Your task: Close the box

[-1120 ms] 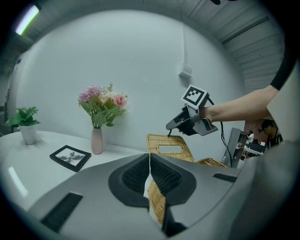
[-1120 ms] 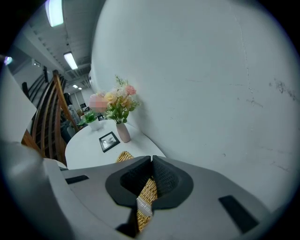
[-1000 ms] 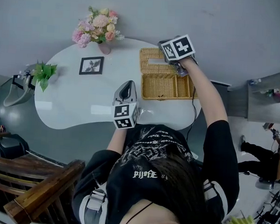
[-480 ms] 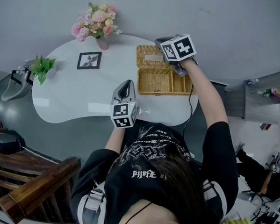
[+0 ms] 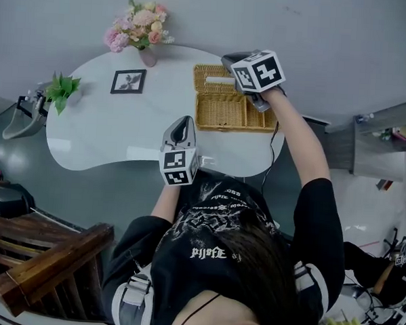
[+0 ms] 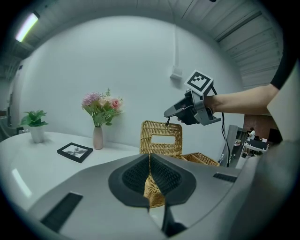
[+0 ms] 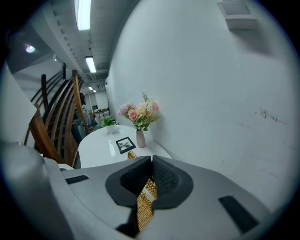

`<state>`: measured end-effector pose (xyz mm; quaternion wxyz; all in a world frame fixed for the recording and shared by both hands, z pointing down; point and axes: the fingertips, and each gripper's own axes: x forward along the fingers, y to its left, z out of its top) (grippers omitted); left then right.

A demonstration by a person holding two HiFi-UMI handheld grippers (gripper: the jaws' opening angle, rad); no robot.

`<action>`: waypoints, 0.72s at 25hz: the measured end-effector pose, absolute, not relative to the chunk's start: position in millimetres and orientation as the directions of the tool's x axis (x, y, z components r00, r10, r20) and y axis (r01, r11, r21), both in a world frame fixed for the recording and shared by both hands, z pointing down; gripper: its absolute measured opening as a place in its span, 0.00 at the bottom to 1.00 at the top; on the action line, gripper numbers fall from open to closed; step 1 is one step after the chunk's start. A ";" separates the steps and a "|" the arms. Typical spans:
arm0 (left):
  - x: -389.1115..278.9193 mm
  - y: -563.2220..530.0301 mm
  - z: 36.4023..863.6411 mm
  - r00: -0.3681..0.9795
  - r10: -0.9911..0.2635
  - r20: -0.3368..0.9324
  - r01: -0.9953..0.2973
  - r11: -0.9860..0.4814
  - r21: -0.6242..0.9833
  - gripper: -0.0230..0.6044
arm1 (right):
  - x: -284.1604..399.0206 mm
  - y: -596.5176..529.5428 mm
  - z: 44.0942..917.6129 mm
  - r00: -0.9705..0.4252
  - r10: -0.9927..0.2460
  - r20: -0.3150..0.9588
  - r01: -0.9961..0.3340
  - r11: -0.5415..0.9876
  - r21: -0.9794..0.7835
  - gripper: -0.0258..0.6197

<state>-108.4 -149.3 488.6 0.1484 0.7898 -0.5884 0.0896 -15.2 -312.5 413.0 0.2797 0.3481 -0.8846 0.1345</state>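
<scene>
In right tool [image 7: 150, 161] — upright wicker lid [image 6: 161, 127], box [image 5: 226, 113] beside

Landmark: wicker box [image 5: 226, 112].

Head view: high above and behind the person, tilted steeply down. Box at upper centre, mid-distance, white table [image 5: 109, 133] spreading left of it.

Left gripper view: rides the left gripper [image 5: 185, 121], low at the table edge, on the near-left of the box. Faces level across to the box and wall; box at mid-distance.

Right gripper view: rides the right gripper [image 5: 225, 58], right at the box's upright lid [image 6: 161, 129], wicker close against the lens. Looks along the wall, leftward from the box.

Shared: all three catch the flower vase [image 7: 140, 139] and framed picture [image 7: 125, 144] left of the box. The head and left gripper views both show the box and right gripper.
</scene>
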 end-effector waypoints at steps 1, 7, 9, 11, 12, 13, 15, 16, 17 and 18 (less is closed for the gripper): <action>-107.0 -147.4 488.1 0.290 -0.904 0.315 -0.956 -0.262 0.129 0.08 | -14.9 -309.9 411.5 -0.606 -0.540 0.584 -0.688 0.724 -0.044 0.09; -96.5 -134.0 491.4 0.281 -0.905 0.319 -0.959 -0.248 0.139 0.08 | -13.0 -291.4 408.9 -0.639 -0.526 0.562 -0.666 0.743 -0.063 0.09; -94.3 -132.5 493.1 0.273 -0.908 0.319 -0.961 -0.240 0.140 0.08 | -11.8 -288.0 407.3 -0.643 -0.527 0.556 -0.662 0.747 -0.058 0.09; -92.5 -130.8 494.4 0.265 -0.909 0.320 -0.963 -0.231 0.142 0.08 | -12.2 -284.4 406.8 -0.655 -0.520 0.548 -0.652 0.755 -0.063 0.09; -91.8 -129.5 494.6 0.262 -0.910 0.321 -0.963 -0.227 0.142 0.08 | -12.1 -282.7 406.4 -0.659 -0.518 0.545 -0.650 0.757 -0.066 0.09; -91.1 -128.3 494.4 0.258 -0.911 0.322 -0.964 -0.223 0.143 0.08 | -11.1 -281.1 405.9 -0.659 -0.520 0.544 -0.652 0.755 -0.069 0.09; -90.3 -126.3 494.0 0.251 -0.913 0.322 -0.966 -0.215 0.143 0.08 | -10.6 -277.7 406.8 -0.664 -0.516 0.541 -0.651 0.755 -0.080 0.09; -90.3 -125.6 494.0 0.248 -0.914 0.322 -0.967 -0.212 0.142 0.08 | -11.6 -275.8 408.1 -0.672 -0.509 0.538 -0.645 0.759 -0.088 0.09; -90.6 -124.8 494.3 0.244 -0.915 0.322 -0.968 -0.208 0.141 0.08 | -12.6 -273.7 409.1 -0.680 -0.503 0.533 -0.639 0.763 -0.095 0.09; -91.1 -123.6 494.9 0.239 -0.916 0.322 -0.969 -0.204 0.139 0.08 | -13.5 -271.3 409.5 -0.686 -0.500 0.529 -0.635 0.766 -0.099 0.09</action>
